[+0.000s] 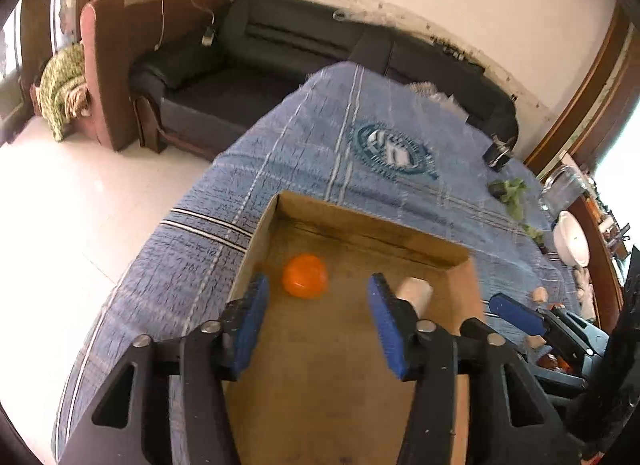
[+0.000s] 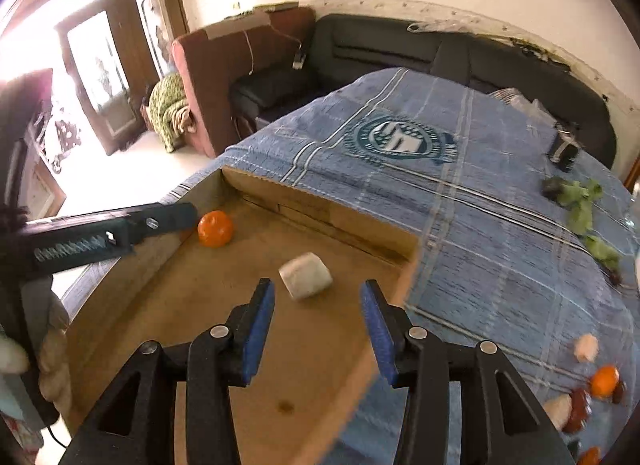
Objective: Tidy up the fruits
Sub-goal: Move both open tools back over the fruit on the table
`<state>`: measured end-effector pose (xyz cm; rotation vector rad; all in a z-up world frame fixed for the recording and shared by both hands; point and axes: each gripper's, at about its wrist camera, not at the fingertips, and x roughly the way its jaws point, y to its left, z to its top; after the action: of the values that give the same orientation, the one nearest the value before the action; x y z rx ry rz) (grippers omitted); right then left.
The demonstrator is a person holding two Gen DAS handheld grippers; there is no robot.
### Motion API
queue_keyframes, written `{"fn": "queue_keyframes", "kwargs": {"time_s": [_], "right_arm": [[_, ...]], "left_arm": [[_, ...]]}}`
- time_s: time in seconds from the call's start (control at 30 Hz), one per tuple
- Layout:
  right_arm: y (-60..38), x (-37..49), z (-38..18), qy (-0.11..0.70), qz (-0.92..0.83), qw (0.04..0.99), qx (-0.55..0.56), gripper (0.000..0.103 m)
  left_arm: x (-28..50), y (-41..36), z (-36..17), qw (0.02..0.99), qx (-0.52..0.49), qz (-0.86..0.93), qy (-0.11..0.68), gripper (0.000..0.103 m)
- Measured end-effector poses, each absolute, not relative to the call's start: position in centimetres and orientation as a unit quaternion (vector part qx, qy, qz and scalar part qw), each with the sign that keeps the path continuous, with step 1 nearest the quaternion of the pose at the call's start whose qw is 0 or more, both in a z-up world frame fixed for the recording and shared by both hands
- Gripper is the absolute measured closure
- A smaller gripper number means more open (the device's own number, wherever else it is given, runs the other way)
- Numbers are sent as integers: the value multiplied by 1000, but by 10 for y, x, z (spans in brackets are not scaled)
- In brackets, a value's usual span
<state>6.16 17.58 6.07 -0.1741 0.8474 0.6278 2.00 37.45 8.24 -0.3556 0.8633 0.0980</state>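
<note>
Currently both grippers are hovering over a cardboard tray point(image 2: 348, 221) that is lying on a blue checked cloth point(image 2: 480, 233). Left gripper point(image 1: 318, 319): fingers are standing apart, gripping nothing, with an orange point(image 1: 305, 276) resting on the tray floor just beyond them. Right gripper point(image 2: 318, 327): fingers are likewise standing apart and empty, a pale block point(image 2: 306, 275) lying just ahead. More fruits point(image 2: 592, 385) are sitting on the cloth, right of the tray.

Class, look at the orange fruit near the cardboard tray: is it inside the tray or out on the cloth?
Inside. The orange fruit rests on the floor of the cardboard tray, near its far corner, walls around it.
</note>
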Motion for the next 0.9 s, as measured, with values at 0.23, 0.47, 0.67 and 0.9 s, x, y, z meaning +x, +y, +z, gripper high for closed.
{"fn": "queue_keyframes", "kwargs": {"time_s": [0.23,0.47,0.67,0.9], "right_arm": [[92,23,82,392,272,878,-38,51],[-42,-13,97,375,191,907,19,45],[-141,-25,81,389,107,913,69,44],[-172,-20,44,397,63,911,91,44]], "left_arm": [[-25,317,125,912,-161,-8,378,39],[-47,234,135,916,-123,-81,374,32],[-37,161,110,900,-92,-128,406,32],[-12,98,65,877,-84,-160,444,32]]}}
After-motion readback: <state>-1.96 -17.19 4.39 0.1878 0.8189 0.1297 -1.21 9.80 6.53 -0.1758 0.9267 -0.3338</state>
